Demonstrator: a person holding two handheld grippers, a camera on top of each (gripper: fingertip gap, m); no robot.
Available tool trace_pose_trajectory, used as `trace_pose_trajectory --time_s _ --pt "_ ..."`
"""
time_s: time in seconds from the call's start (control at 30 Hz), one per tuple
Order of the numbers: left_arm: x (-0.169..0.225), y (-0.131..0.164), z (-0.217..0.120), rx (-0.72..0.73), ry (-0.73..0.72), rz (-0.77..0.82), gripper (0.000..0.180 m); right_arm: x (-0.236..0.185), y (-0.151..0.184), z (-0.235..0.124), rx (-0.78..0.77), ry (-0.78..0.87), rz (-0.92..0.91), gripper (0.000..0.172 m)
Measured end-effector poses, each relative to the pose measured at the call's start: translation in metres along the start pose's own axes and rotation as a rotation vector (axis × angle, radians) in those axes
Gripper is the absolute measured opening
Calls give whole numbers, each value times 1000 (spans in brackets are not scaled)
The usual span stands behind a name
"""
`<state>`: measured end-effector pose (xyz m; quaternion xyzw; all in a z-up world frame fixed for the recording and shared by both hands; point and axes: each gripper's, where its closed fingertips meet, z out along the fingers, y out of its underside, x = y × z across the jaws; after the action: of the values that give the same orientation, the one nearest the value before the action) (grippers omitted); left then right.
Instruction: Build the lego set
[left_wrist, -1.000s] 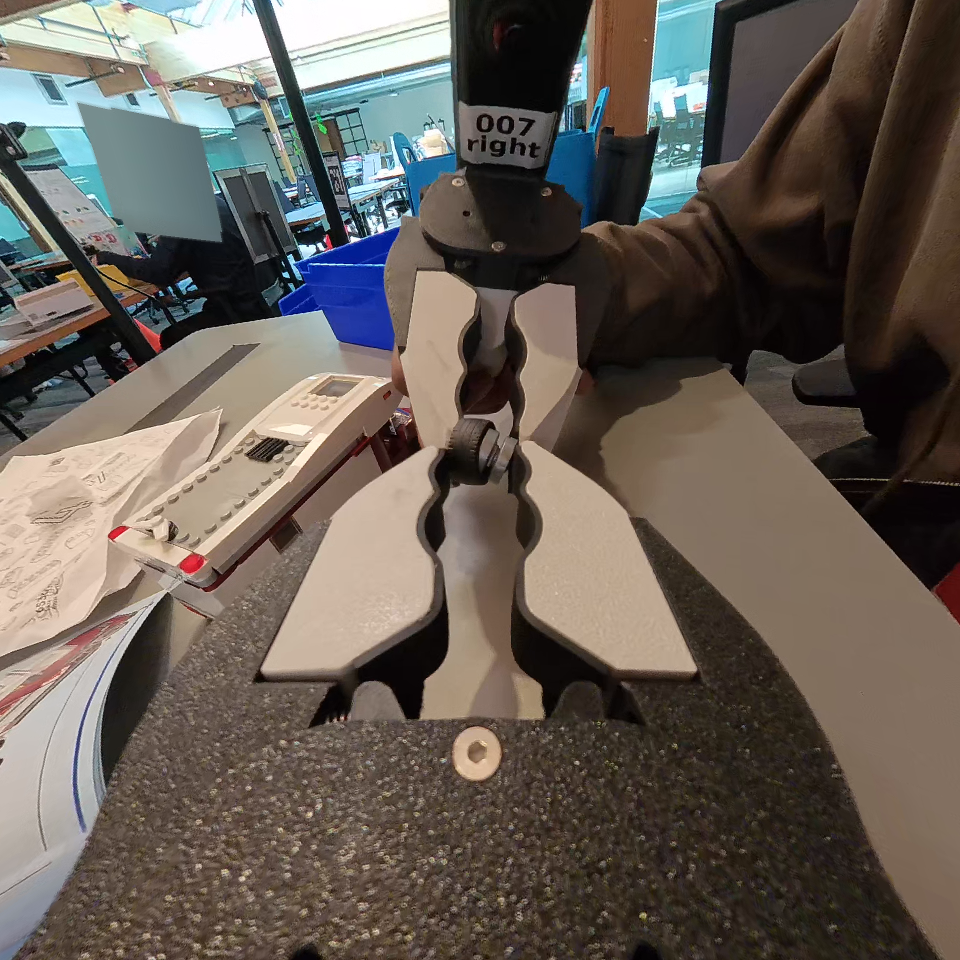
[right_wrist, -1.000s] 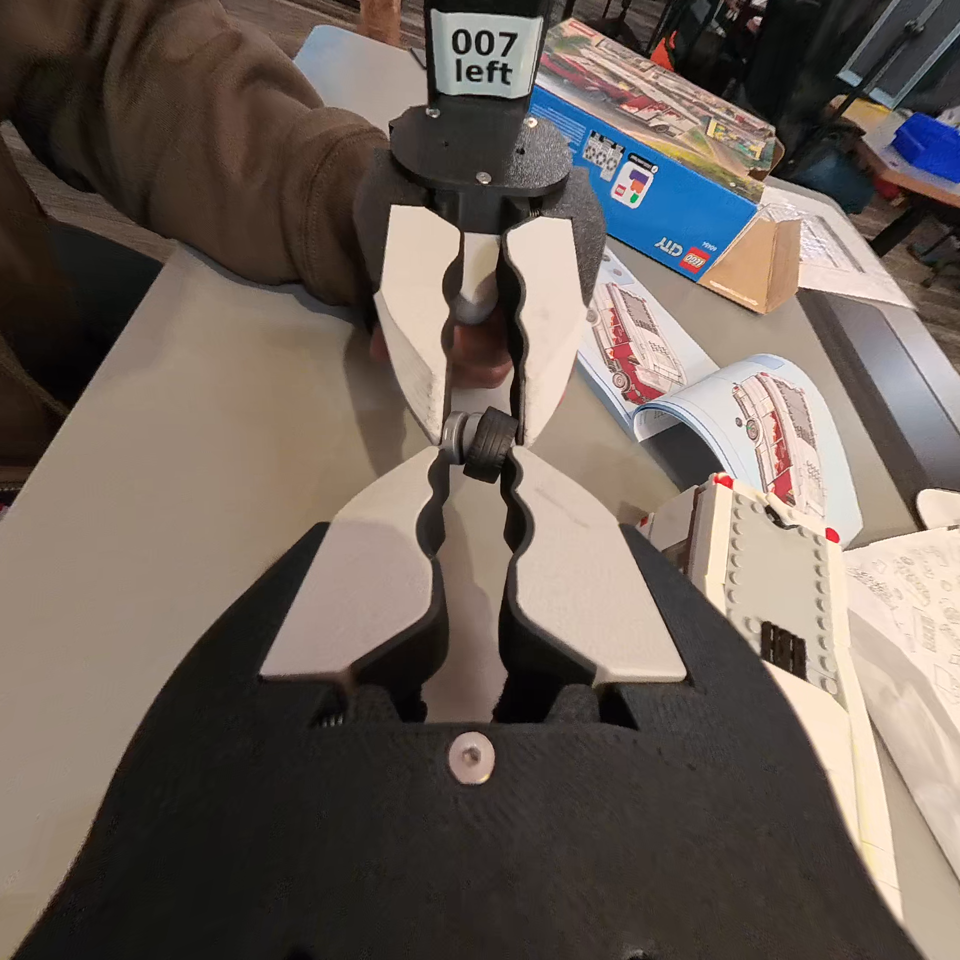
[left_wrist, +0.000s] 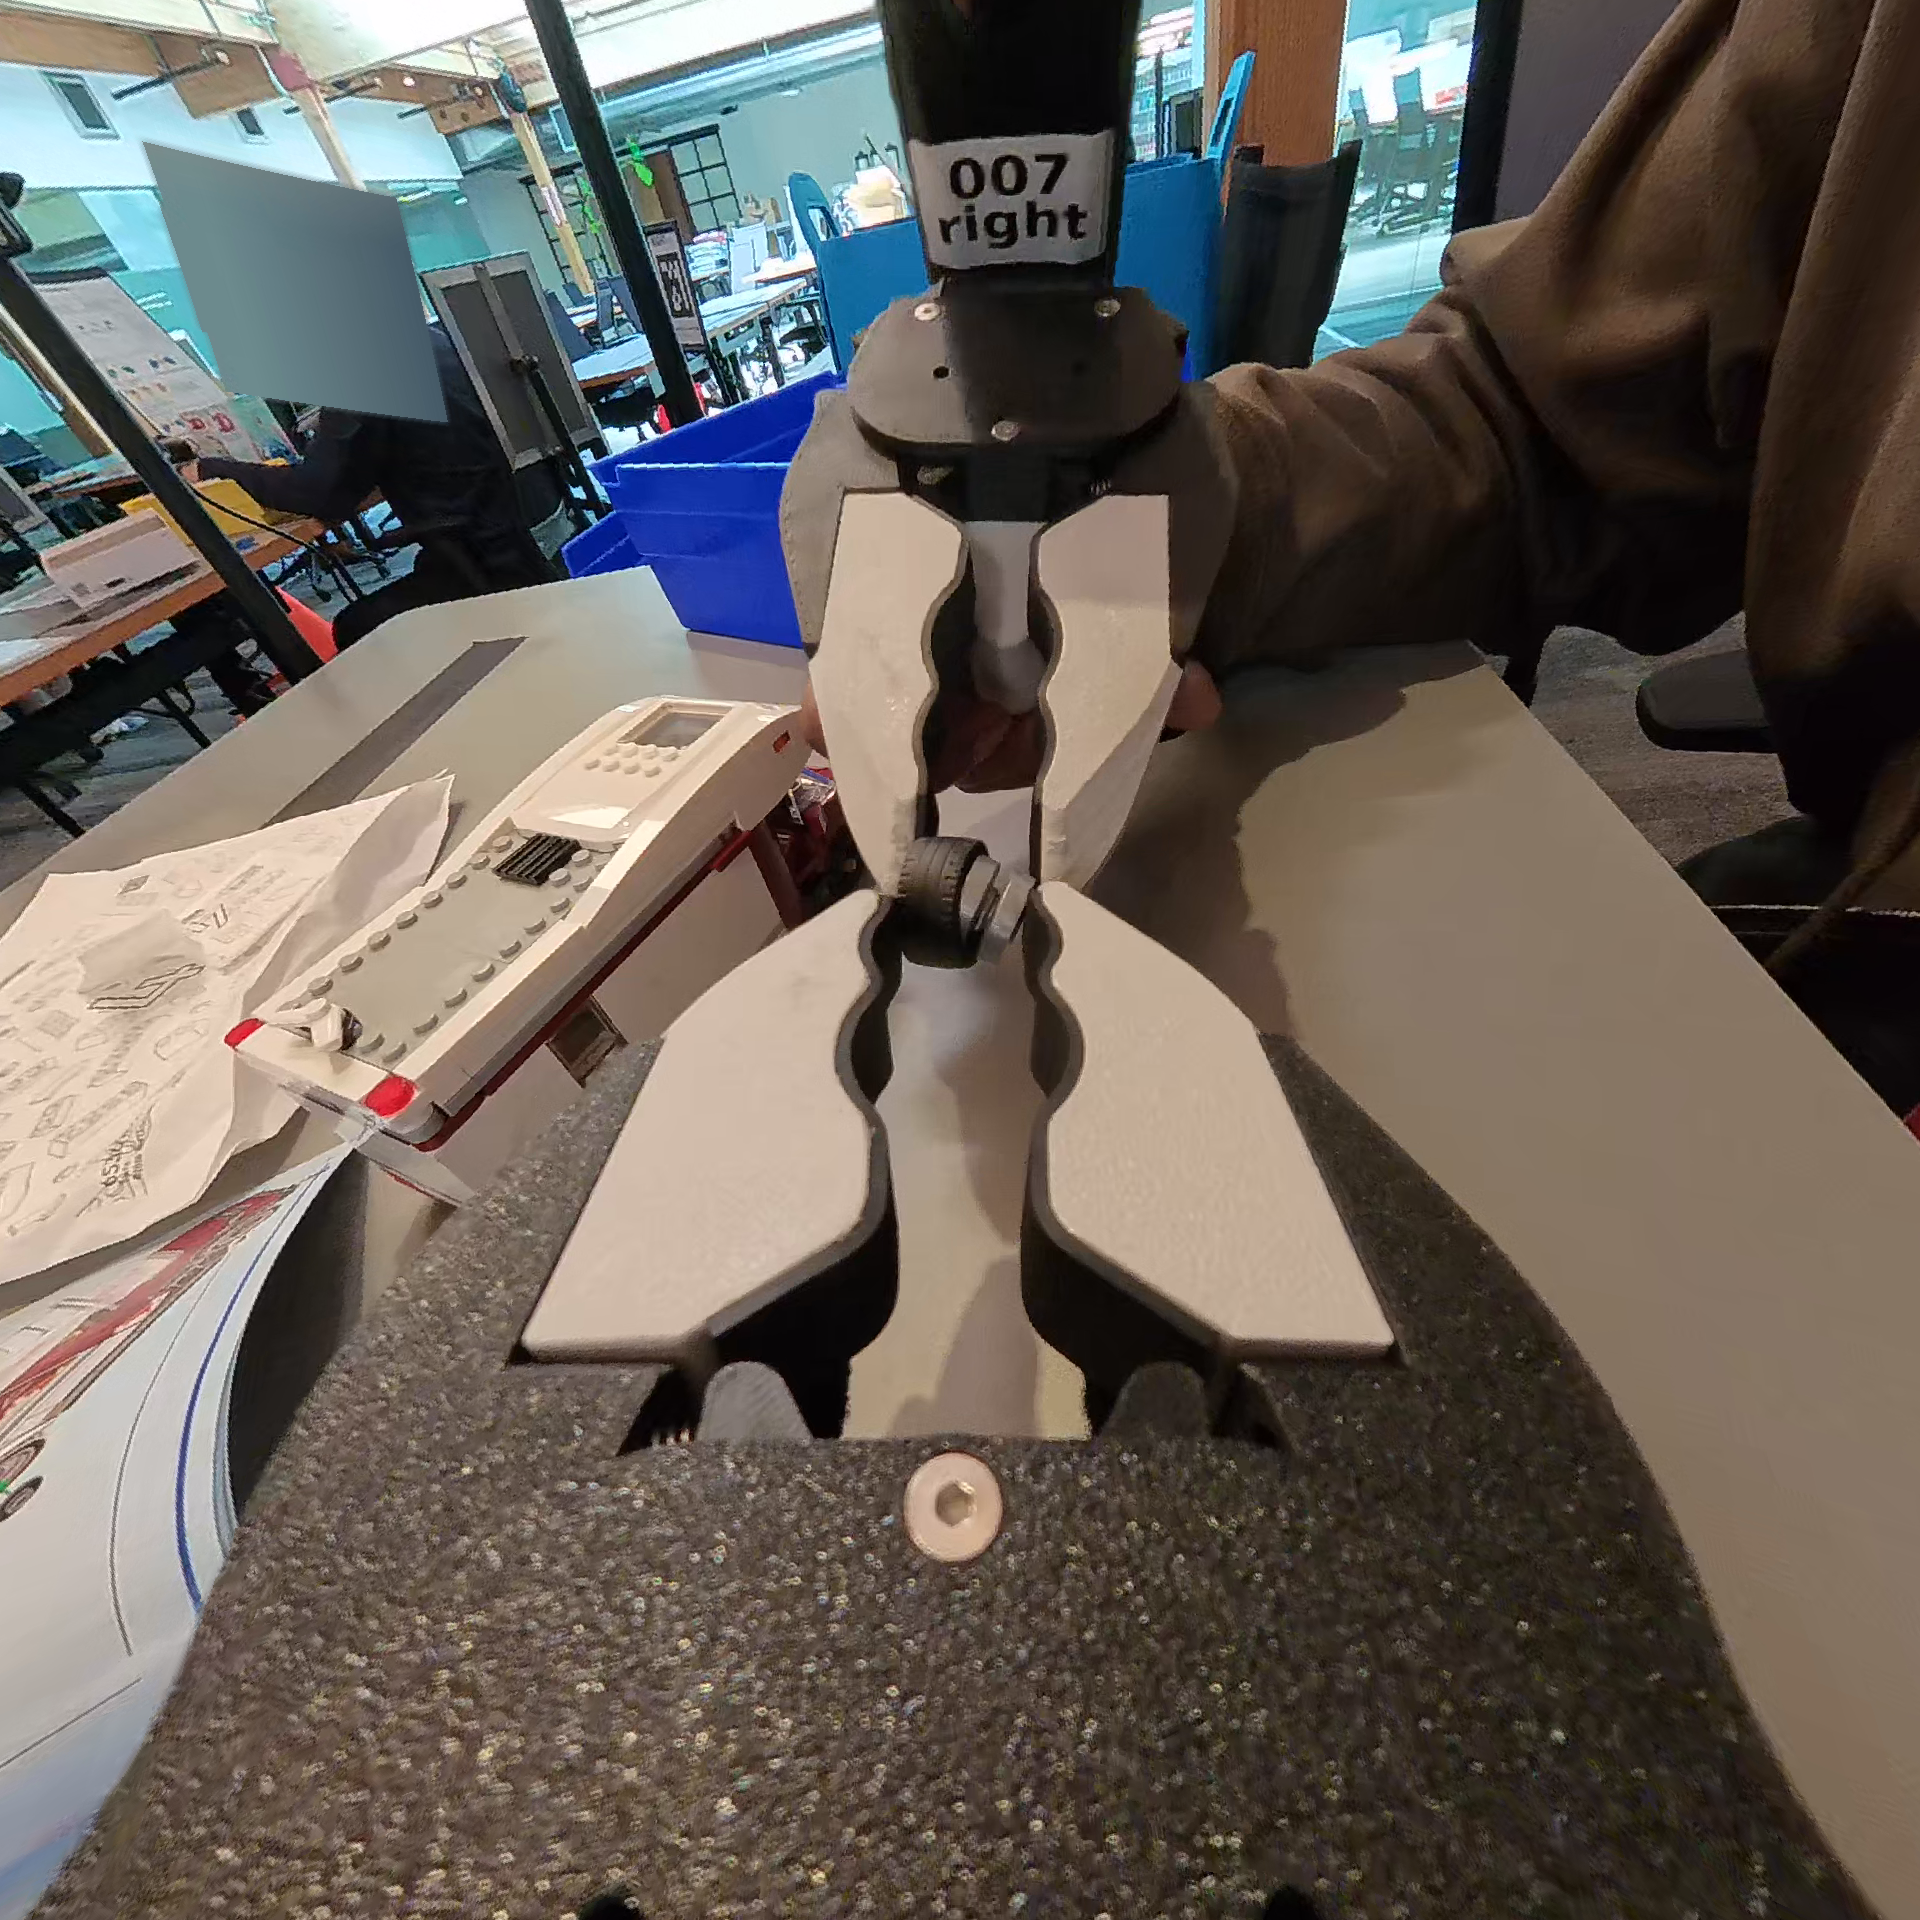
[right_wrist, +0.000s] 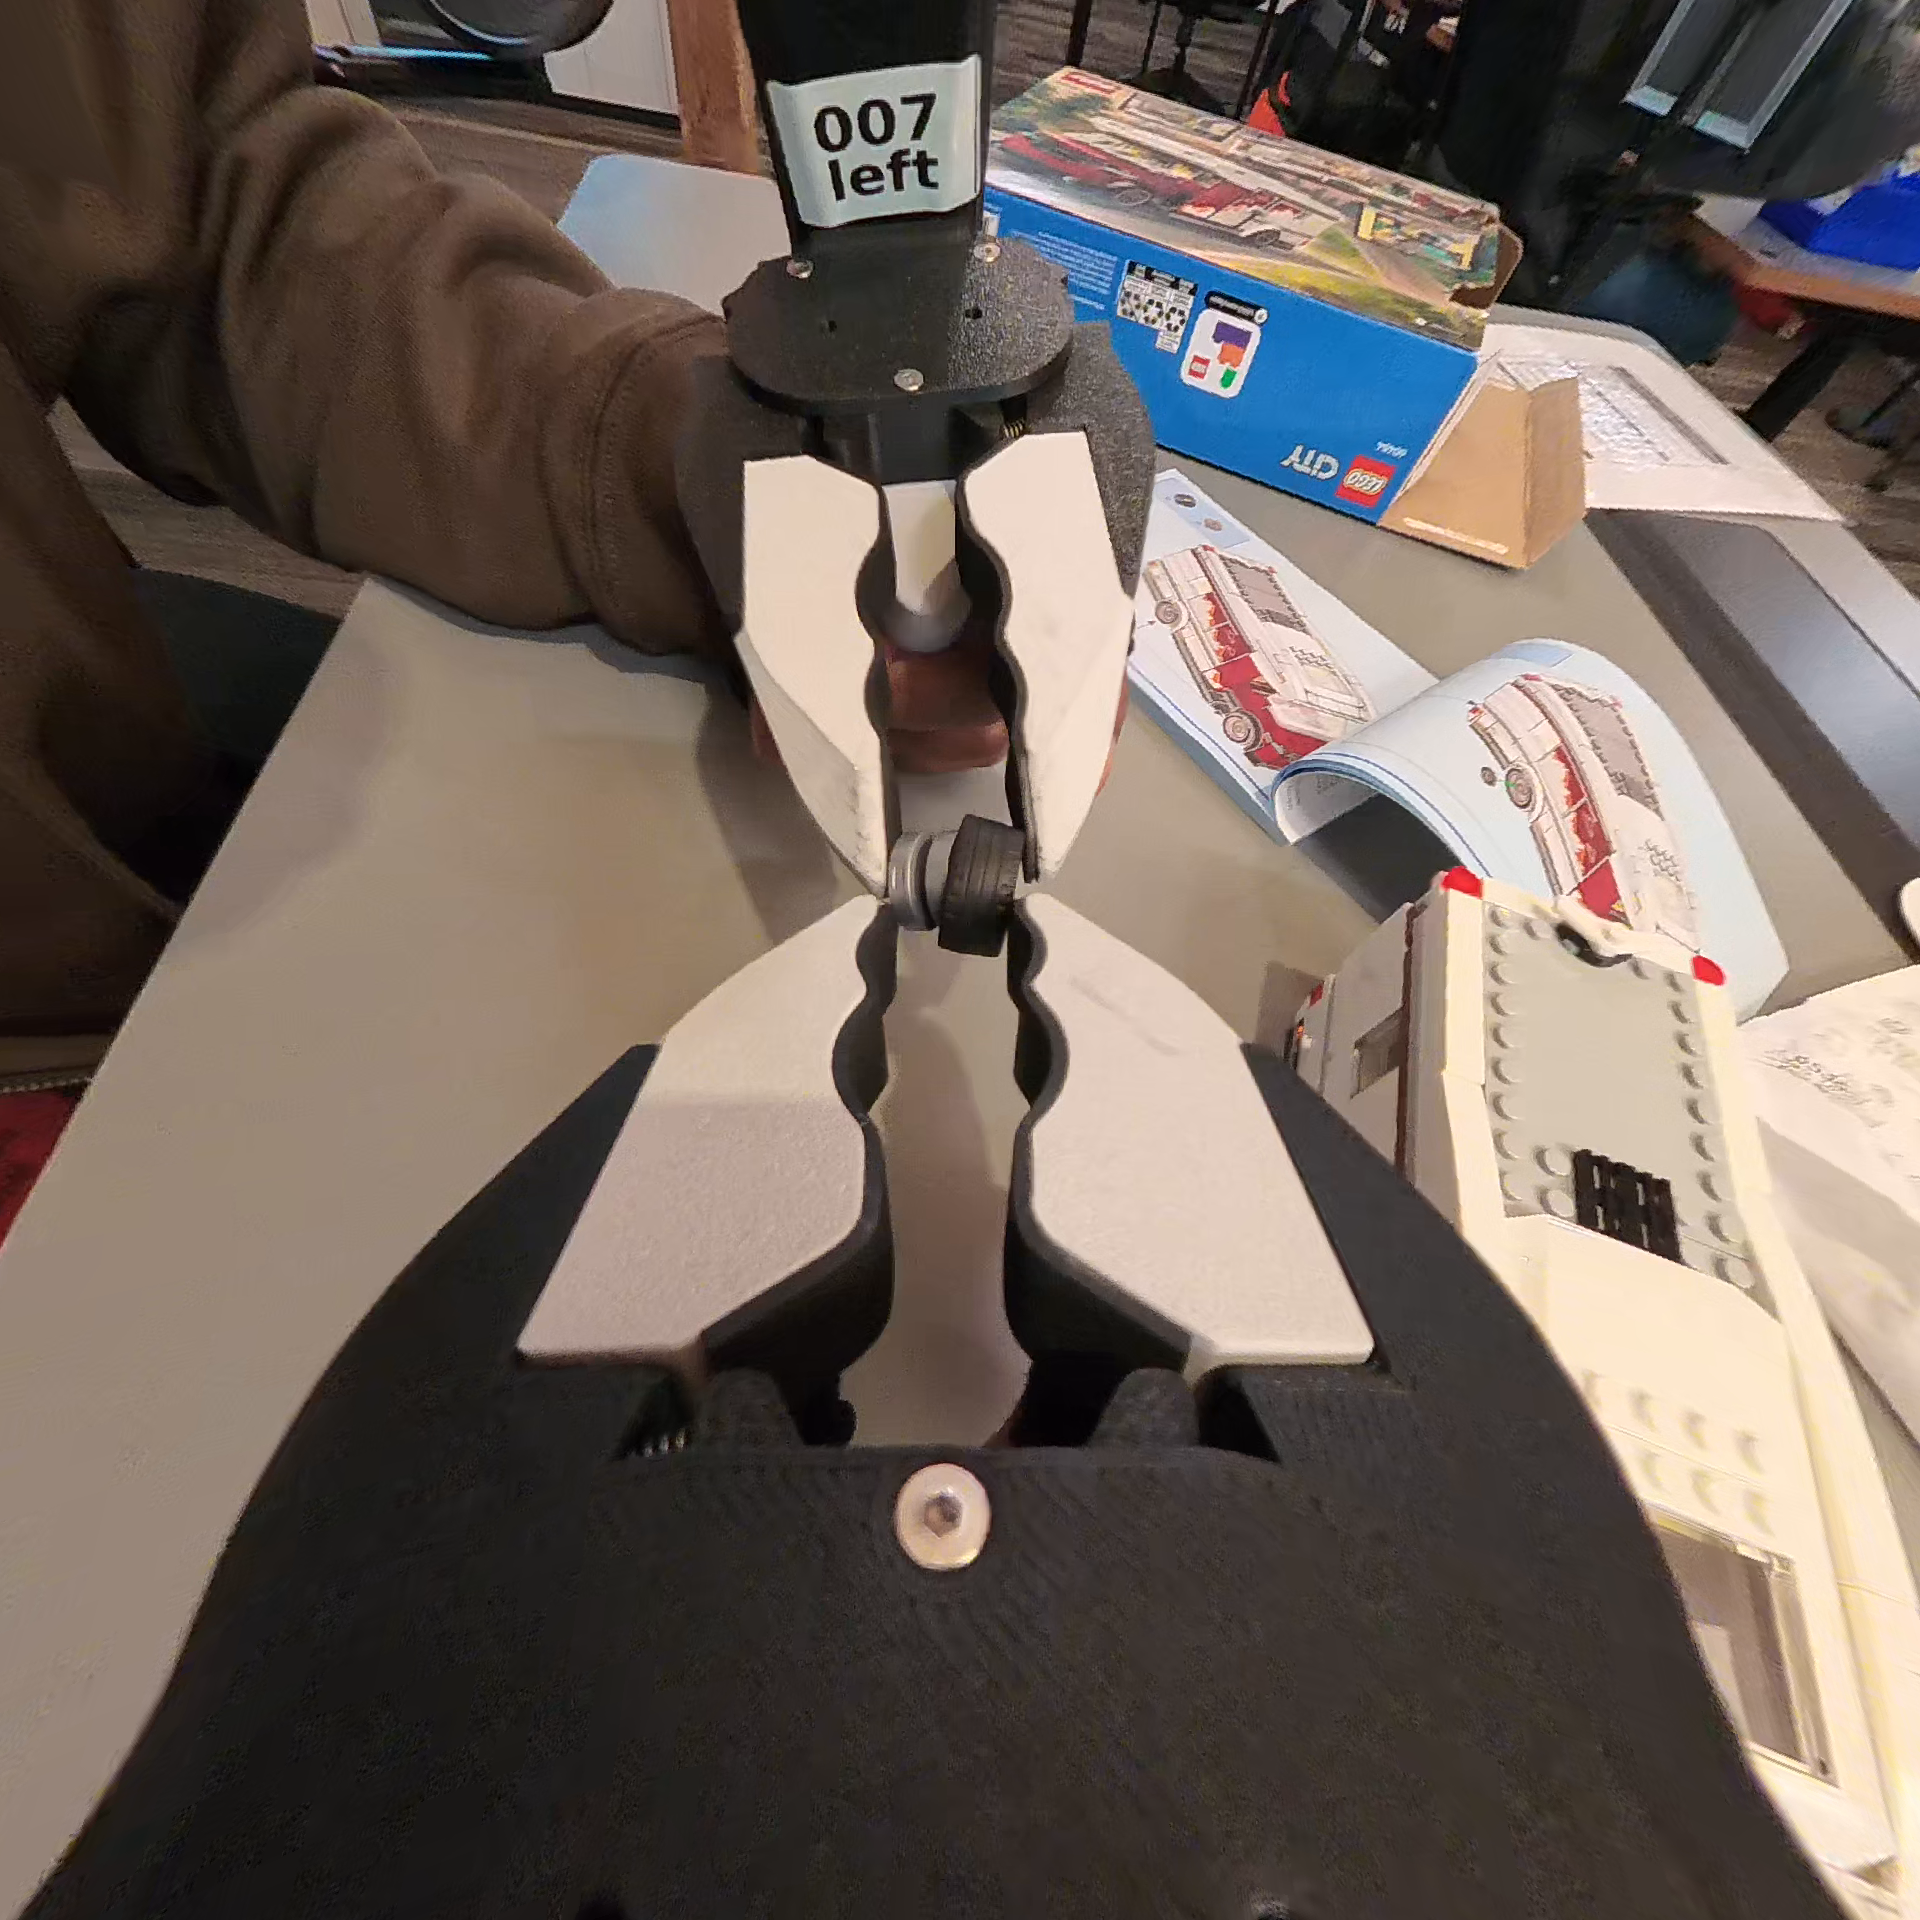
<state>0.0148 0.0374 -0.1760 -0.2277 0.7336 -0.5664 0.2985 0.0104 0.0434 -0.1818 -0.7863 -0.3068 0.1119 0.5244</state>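
Left wrist view: left hand-held gripper (left_wrist: 954, 914) and right hand-held gripper (left_wrist: 961, 868) meet tip to tip, both clamped on a small black wheel (left_wrist: 940, 902) with grey hub. Left of them: white toy vehicle (left_wrist: 499, 914), printed sheets (left_wrist: 125, 997).

Right wrist view: blue box (right_wrist: 1247, 312), open booklet (right_wrist: 1455, 748) beyond on the bench (right_wrist: 416, 935).

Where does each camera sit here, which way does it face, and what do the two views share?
Left wrist view: rides the left gripper, looking along its fingers across the grey table at the right gripper and brown sleeve.
Right wrist view: rides the right gripper, facing back at the left gripper; toy box behind.
Shared: both tips meet on one small black tyre and grey hub; white brick vehicle alongside.
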Motion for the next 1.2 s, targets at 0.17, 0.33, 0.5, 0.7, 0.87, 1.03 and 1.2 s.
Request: trace_pose_trajectory --time_s 0.17,0.33,0.5,0.7,0.87,1.03,1.2 --pt "-1 0 0 -2 9 -52 23 2 -1 -1 2 35 -65 18" --pt "-7 -3 -2 24 -8 -107 23 7 -5 -1 26 91 -90 17" --pt "-9 0 -1 2 -26 -114 23 10 -3 0 4 147 -175 15" --pt "-9 4 1 -33 -34 -110 23 12 1 1 -49 228 -343 14" --pt "-8 7 2 -59 -39 -80 23 12 4 1 -85 263 -461 14" --pt "-3 0 1 -7 6 -104 29 7 -3 -2 -6 185 -357 14" --pt "10 -2 0 3 87 -83 26 -6 -2 1 1 110 -353 14"
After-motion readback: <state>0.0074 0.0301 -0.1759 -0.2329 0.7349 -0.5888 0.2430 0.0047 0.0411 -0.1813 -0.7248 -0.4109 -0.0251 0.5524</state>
